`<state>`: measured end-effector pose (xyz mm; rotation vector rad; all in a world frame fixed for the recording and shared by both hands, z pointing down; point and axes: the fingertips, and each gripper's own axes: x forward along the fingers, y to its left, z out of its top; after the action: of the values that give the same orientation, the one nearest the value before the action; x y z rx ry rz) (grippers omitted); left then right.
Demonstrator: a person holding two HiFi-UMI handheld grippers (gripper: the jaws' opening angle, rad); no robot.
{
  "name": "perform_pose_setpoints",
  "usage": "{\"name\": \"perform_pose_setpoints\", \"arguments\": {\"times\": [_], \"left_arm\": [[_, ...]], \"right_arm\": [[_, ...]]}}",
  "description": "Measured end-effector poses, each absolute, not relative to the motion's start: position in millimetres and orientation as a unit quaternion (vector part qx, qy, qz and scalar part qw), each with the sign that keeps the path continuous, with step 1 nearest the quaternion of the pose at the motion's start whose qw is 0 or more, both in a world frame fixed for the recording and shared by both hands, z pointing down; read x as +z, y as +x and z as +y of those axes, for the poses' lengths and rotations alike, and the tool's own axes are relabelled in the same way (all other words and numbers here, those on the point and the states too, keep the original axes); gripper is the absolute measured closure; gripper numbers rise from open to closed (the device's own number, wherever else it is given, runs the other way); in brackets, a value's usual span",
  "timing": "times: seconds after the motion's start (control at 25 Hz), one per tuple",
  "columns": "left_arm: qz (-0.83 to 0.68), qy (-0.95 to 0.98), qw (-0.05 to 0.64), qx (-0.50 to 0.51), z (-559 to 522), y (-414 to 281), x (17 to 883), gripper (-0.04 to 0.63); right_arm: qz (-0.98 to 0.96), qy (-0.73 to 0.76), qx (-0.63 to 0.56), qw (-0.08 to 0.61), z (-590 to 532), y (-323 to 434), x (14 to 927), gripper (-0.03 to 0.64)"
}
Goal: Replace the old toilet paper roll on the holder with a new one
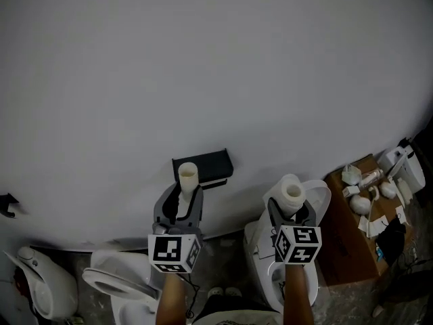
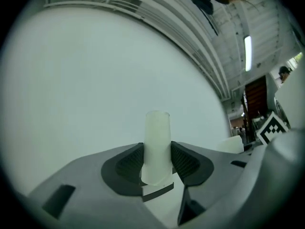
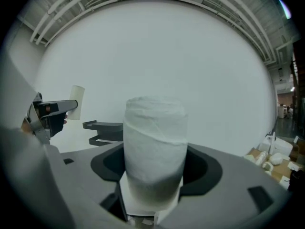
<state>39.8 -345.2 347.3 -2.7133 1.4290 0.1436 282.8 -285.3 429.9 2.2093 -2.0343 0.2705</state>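
My left gripper (image 1: 183, 196) is shut on an empty pale cardboard tube (image 1: 187, 175), held upright just in front of the black wall holder (image 1: 208, 164). In the left gripper view the tube (image 2: 157, 144) stands between both pads (image 2: 129, 165) before the white wall. My right gripper (image 1: 289, 212) is shut on a full white toilet paper roll (image 1: 291, 193), upright, to the right of the holder. The roll (image 3: 154, 144) fills the right gripper view, where the holder (image 3: 104, 130) shows bare at the left, with the left gripper (image 3: 47, 111) and the tube (image 3: 76, 101) beside it.
A white toilet (image 1: 298, 249) stands below my right gripper and another white toilet (image 1: 122, 283) below my left. A cardboard box (image 1: 358, 222) with small white fittings stands at the right. A white fixture (image 1: 40, 283) lies at the lower left. The plain white wall (image 1: 203, 66) fills the background.
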Motion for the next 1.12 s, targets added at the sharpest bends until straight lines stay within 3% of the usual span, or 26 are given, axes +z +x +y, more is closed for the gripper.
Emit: {"name": "perform_pose_setpoints", "arguments": {"times": [0.36, 0.76, 0.92, 1.12], "left_arm": [[0.536, -0.842, 0.013, 0.059, -346, -46, 356, 0.413], [0.553, -0.832, 0.01, 0.048, -348, -75, 360, 0.413], [0.551, -0.833, 0.013, 0.043, -349, -76, 362, 0.413], [0.549, -0.835, 0.019, 0.037, -349, -78, 360, 0.413]], "right_arm": [[-0.7, 0.705, 0.087, 0.072, -306, 240, 435, 0.31], [-0.712, 0.692, 0.073, 0.097, -320, 219, 434, 0.31], [-0.708, 0.688, 0.063, 0.146, -330, 221, 444, 0.31], [-0.689, 0.676, 0.008, 0.261, -351, 235, 454, 0.31]]}}
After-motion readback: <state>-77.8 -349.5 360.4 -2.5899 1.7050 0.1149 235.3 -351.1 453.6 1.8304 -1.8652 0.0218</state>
